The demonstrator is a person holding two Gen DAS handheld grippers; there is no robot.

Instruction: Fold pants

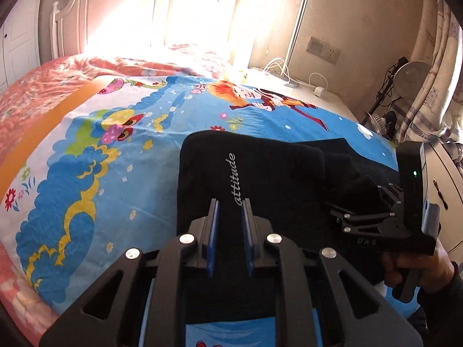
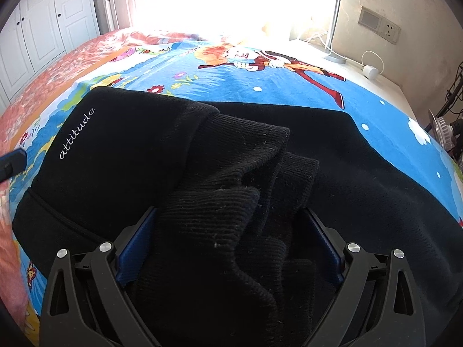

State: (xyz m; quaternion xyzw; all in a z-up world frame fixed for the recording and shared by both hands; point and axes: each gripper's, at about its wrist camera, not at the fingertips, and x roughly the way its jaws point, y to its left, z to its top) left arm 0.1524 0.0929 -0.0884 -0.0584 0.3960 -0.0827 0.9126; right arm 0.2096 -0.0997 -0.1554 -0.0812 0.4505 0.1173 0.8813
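Observation:
Black pants [image 1: 260, 173] with white "attitude" lettering lie folded on a blue cartoon bedsheet [image 1: 101, 173]. My left gripper [image 1: 230, 211] hovers over their near edge. Its blue pads stand a narrow gap apart with nothing pinched between them. One of its fingertips [image 2: 16, 157] shows at the left edge of the right wrist view. My right gripper [image 2: 230, 211] is spread wide over the pants [image 2: 115, 150]. The bunched ribbed cuffs [image 2: 231, 179] lie between its fingers. A person's hand [image 1: 419, 269] holds that gripper's handle.
A pink-orange quilt [image 1: 43, 86] covers the far left of the bed. A bedside table [image 1: 327, 94] with a lamp pole and white cables stands at the back right. White wardrobe doors [image 2: 43, 29] are at the far left, and a drawer unit [image 1: 442, 173] stands right of the bed.

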